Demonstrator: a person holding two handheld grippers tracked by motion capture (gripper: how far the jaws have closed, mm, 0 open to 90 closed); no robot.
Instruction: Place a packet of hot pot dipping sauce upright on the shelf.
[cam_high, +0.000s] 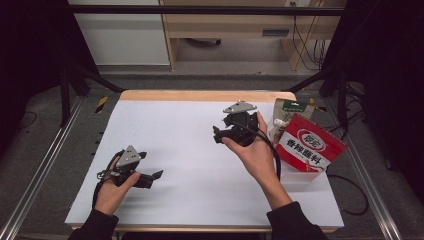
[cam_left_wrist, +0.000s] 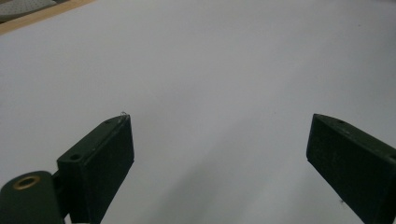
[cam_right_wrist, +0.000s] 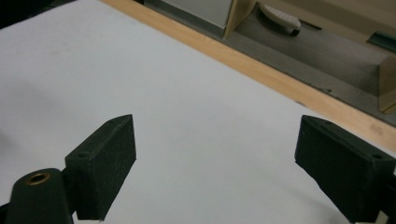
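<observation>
Though partly behind red pouch (cam_high: 309, 144), green pouch (cam_high: 292, 111) legible.

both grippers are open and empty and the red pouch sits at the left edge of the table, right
Not quite. The red pouch sits at the right edge of the table, as the high view shows. The left gripper and right gripper are indeed open and empty.

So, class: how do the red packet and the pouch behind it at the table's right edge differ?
The red packet is red and white with large print; the pouch is pale with a dark green top. The red packet lies in front, fully seen; the pouch sits partly hidden behind it. Both rest at the table's right edge.
</observation>
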